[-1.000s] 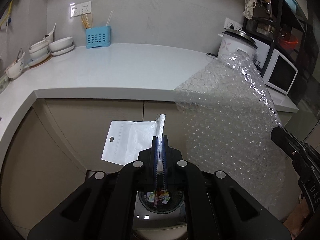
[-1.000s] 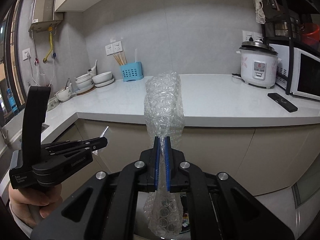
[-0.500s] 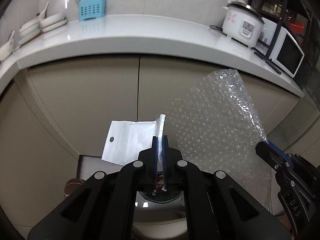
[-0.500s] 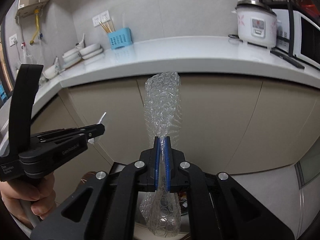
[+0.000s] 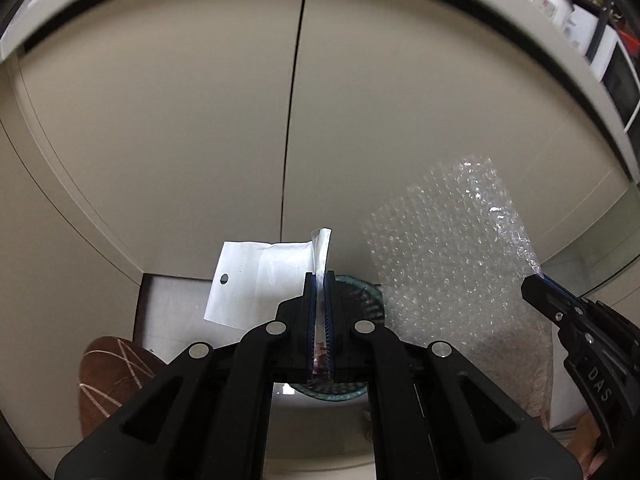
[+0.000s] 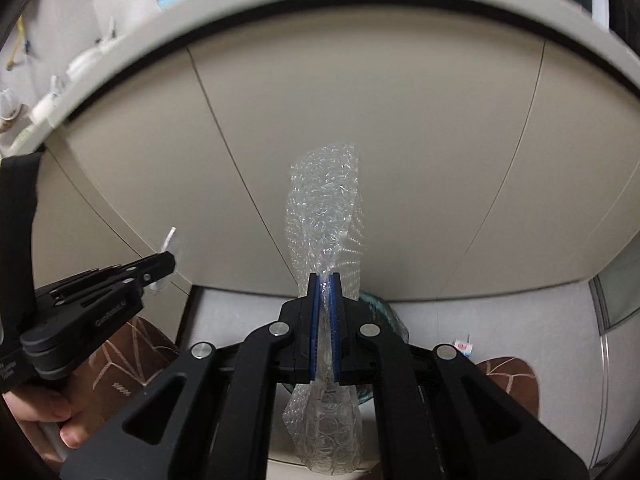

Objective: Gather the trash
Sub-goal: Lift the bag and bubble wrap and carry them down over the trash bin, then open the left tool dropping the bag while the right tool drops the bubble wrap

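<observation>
With the left tool [image 5: 319, 280] clamped on a white bag [image 5: 260, 280] and the right tool [image 6: 324, 280] gripping bubble wrap [image 6: 324, 216], both hover above the bin [image 5: 360, 292]; next, likely lower and release.

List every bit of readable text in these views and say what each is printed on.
"DAS": on the right gripper body, cut off at the frame edge.
Pale lettering on the left gripper body: too blurred to read.
Small red-and-white packet on the floor: print too small to read.
</observation>
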The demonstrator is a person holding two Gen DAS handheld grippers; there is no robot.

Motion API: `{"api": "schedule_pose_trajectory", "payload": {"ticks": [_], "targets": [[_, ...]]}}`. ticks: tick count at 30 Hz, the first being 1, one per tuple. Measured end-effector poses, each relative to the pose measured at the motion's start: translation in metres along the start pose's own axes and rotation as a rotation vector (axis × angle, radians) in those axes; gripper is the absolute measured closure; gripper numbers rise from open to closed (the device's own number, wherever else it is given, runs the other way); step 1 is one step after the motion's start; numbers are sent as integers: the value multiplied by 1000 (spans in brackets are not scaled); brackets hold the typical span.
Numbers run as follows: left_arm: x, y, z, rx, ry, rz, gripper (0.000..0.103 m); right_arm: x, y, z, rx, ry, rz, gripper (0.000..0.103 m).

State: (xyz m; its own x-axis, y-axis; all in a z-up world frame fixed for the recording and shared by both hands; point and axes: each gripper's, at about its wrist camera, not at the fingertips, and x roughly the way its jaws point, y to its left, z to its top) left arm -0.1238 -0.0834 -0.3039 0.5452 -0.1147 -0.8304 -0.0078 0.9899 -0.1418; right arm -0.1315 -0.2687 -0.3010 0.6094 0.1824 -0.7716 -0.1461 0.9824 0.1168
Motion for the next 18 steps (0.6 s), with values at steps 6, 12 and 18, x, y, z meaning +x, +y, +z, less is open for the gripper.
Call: {"api": "schedule_pose_trajectory", "payload": {"ticks": [6,12,18], "targets": [[60,14,-20,-12,54,-12,100,67,-5,-12,5,102,-30,99],[126,29,-45,-48,145,-55,100,135,-12,-27,20,221,-55,99],[177,25,-60,-37,224,-75,99,191,-18,-42,37,334,-66,99]]}}
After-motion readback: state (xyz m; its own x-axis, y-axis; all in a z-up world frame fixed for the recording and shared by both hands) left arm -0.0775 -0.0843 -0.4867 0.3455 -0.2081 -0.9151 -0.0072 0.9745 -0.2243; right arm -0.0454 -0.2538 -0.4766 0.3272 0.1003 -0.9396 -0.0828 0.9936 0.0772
